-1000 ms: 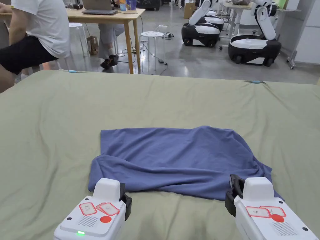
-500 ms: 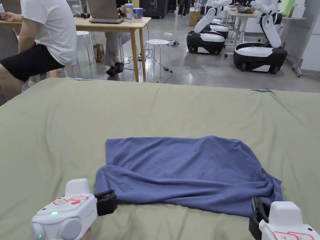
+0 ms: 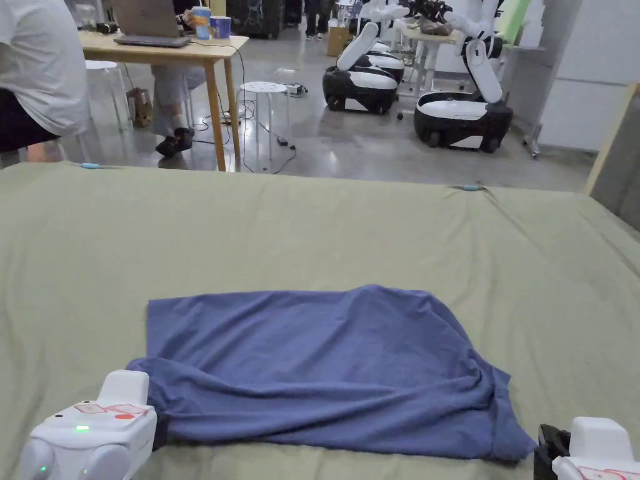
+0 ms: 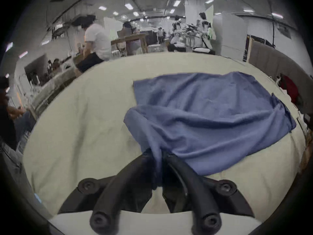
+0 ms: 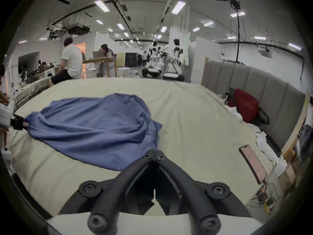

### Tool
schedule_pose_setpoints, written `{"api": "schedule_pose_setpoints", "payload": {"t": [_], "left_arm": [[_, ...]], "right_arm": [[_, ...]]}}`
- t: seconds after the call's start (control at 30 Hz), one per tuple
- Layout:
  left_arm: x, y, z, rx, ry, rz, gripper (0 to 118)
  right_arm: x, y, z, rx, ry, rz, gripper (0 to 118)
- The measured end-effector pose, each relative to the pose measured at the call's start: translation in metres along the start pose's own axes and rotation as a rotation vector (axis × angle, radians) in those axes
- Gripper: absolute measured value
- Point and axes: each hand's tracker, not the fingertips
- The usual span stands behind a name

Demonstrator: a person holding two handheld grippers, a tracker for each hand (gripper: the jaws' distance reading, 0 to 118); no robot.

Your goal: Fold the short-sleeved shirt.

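A blue short-sleeved shirt [image 3: 325, 362] lies folded into a wide band on the olive bed sheet [image 3: 312, 231], rumpled along its near edge. My left gripper [image 3: 159, 431] sits at the shirt's near-left corner. In the left gripper view, my left gripper [image 4: 156, 152] is shut on a pinch of the shirt [image 4: 211, 120]. My right gripper [image 3: 550, 440] rests low on the sheet just right of the near-right corner. In the right gripper view, my right gripper [image 5: 155, 151] has its jaws shut tip to tip with nothing between them, and the shirt [image 5: 94, 126] lies just beyond.
A phone [image 5: 254, 164] lies at the bed's right edge, with a red bag [image 5: 243, 104] against a grey headboard [image 5: 254, 84]. Past the far edge stand a wooden table [image 3: 181, 47], a white stool [image 3: 265, 87], a seated person [image 3: 37, 69] and white-and-black robots [image 3: 462, 112].
My left gripper swung out to the left, then closed on the shirt's near-left corner. My right gripper drew back from the near edge to beside the near-right corner. The head camera turned right.
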Motion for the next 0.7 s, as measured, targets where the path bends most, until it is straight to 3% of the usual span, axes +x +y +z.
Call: {"api": "schedule_pose_setpoints", "payload": {"t": [0.03, 0.07, 0.1, 0.13, 0.17, 0.2, 0.23, 0.3, 0.33, 0.4, 0.43, 0.47, 0.5, 0.7], "left_arm": [[0.000, 0.004, 0.010, 0.025, 0.009, 0.001, 6], [0.000, 0.007, 0.018, 0.030, 0.005, 0.006, 6], [0.000, 0.009, 0.021, 0.034, 0.002, 0.004, 6], [-0.001, 0.010, 0.021, 0.034, -0.001, 0.000, 6], [-0.001, 0.010, 0.022, 0.033, -0.002, -0.002, 6], [0.000, 0.010, 0.023, 0.031, -0.003, 0.001, 6], [-0.002, 0.008, 0.021, 0.023, -0.007, 0.009, 6], [-0.002, 0.003, 0.019, 0.009, 0.001, 0.011, 6], [-0.005, 0.001, 0.015, 0.002, 0.001, 0.007, 6], [-0.006, -0.003, 0.015, -0.010, -0.005, 0.009, 6], [-0.007, -0.005, 0.016, -0.012, -0.010, 0.014, 6], [-0.005, -0.004, 0.020, -0.008, -0.008, 0.016, 6], [-0.006, -0.004, 0.024, 0.003, -0.005, 0.015, 6], [-0.007, 0.015, 0.082, 0.121, 0.032, -0.044, 6]], "right_arm": [[0.004, 0.002, -0.011, -0.042, 0.026, -0.002, 2], [0.005, 0.005, -0.023, -0.085, 0.061, -0.004, 12], [0.005, 0.006, -0.033, -0.118, 0.083, -0.008, 34], [0.004, 0.008, -0.045, -0.147, 0.103, -0.012, 77], [0.002, 0.007, -0.055, -0.141, 0.107, -0.022, 103], [0.000, 0.006, -0.064, -0.145, 0.106, -0.025, 115], [-0.002, 0.004, -0.073, -0.149, 0.103, -0.029, 118], [-0.005, 0.002, -0.085, -0.164, 0.098, -0.030, 118], [-0.006, 0.001, -0.090, -0.193, 0.114, -0.030, 108], [-0.009, -0.002, -0.095, -0.262, 0.181, -0.039, 62], [-0.010, -0.002, -0.091, -0.244, 0.213, -0.045, 34], [-0.011, 0.001, -0.082, -0.216, 0.205, -0.031, 14], [-0.013, 0.006, -0.075, -0.209, 0.213, -0.026, 9], [-0.006, 0.042, 0.008, -0.059, 0.234, 0.007, 9]]}}
